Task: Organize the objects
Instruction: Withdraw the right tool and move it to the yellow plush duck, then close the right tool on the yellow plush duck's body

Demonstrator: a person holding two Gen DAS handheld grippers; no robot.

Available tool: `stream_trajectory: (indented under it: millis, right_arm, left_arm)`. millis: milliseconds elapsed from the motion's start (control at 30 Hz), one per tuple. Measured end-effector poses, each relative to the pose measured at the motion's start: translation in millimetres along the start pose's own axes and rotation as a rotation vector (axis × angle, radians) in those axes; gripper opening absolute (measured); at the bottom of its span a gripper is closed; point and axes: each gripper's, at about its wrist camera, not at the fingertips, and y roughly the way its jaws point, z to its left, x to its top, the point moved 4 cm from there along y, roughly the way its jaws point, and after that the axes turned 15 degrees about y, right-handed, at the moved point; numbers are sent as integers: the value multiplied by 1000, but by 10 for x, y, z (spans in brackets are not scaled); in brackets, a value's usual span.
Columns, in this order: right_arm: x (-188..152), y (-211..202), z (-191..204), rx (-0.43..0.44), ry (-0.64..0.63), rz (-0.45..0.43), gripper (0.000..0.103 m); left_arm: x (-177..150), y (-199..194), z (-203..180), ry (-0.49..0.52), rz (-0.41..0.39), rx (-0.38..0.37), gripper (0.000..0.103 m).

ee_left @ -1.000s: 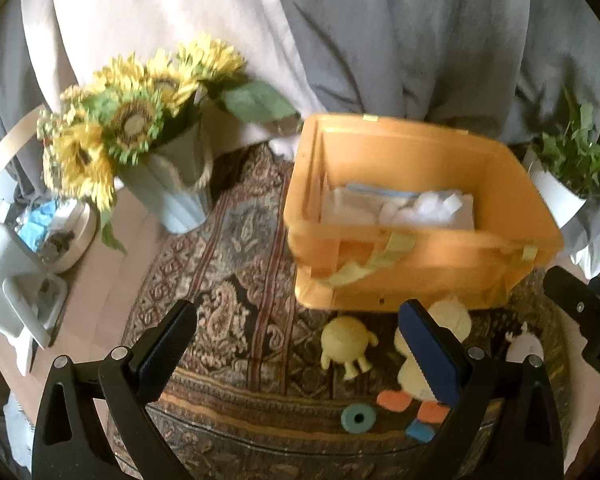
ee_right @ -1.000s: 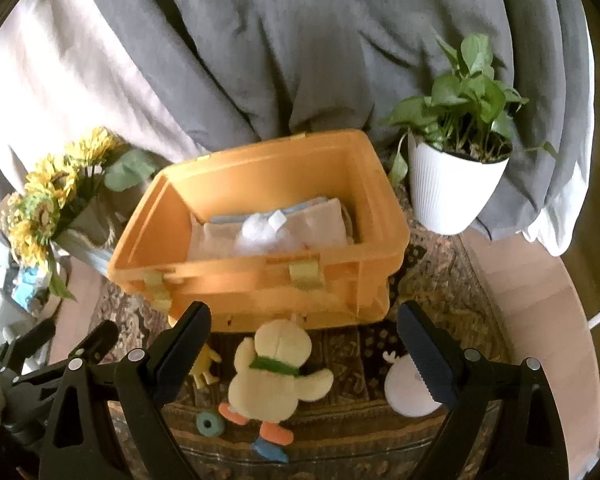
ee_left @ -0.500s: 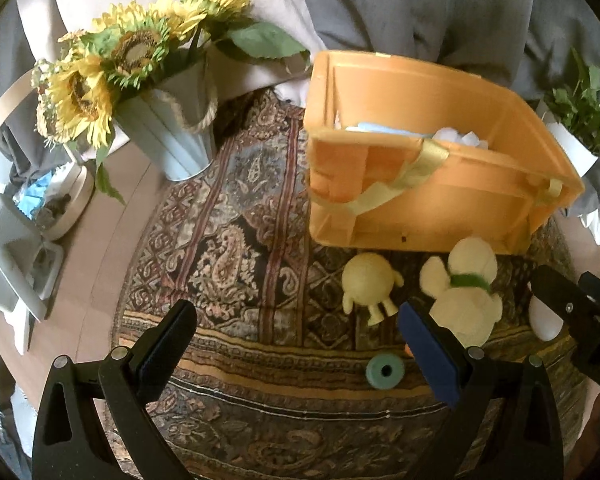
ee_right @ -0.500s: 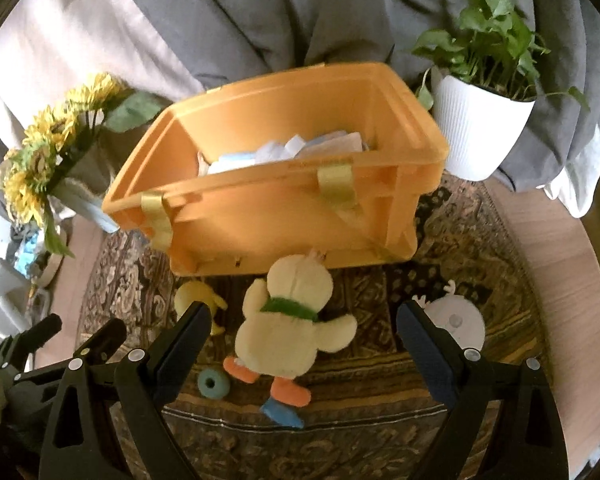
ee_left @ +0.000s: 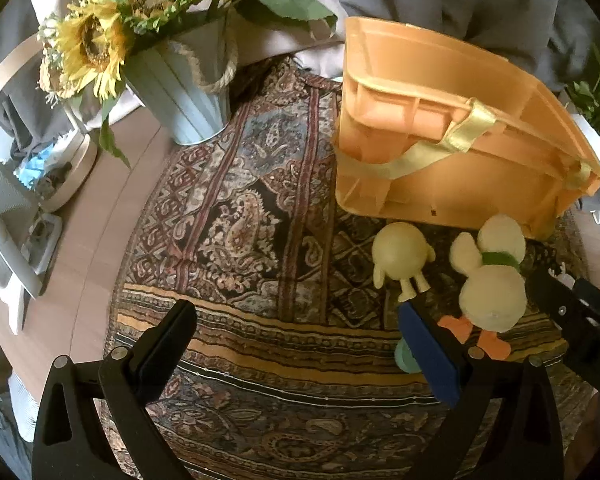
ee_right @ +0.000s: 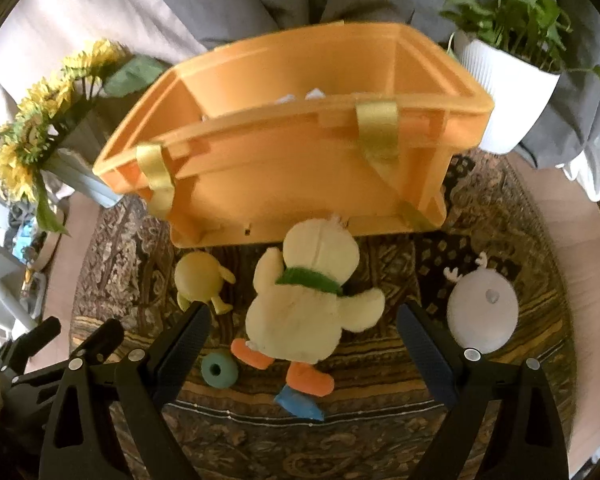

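Right gripper (ee_right: 300, 328) spread wide and empty, lined up either side of the plush duck (ee_right: 304, 304) — it lies mid-rug (ee_right: 500, 216), just before the orange bin (ee_right: 300, 168). Left gripper (ee_left: 296, 340) gapes too, holding nothing, off toward the rug's left — likely leaving room.

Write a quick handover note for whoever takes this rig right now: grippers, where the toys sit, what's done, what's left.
Left gripper: open, empty, over the rug.
Right gripper: open, empty, straddling the plush duck.
Loose in front of the orange bin: duck, yellow round toy, white round toy, teal ring, small blue piece.
Done: bin holds some white items, barely visible.
Left: likely all five into the bin; duck looks the easiest first grab.
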Motion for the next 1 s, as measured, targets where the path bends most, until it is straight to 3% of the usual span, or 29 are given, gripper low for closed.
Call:
stream_trajectory:
  millis: [733, 867, 1000]
  right_arm:
    - [-96, 627, -95, -51, 52, 166, 91]
    - [-96, 661, -102, -38, 54, 176, 83]
    - [-102, 636, -82, -20, 33, 173, 66]
  left_arm:
    - [13, 342, -57, 37, 81, -38, 103]
    - [18, 375, -71, 40, 89, -46, 103]
    - [38, 391, -100, 52, 93, -55, 103]
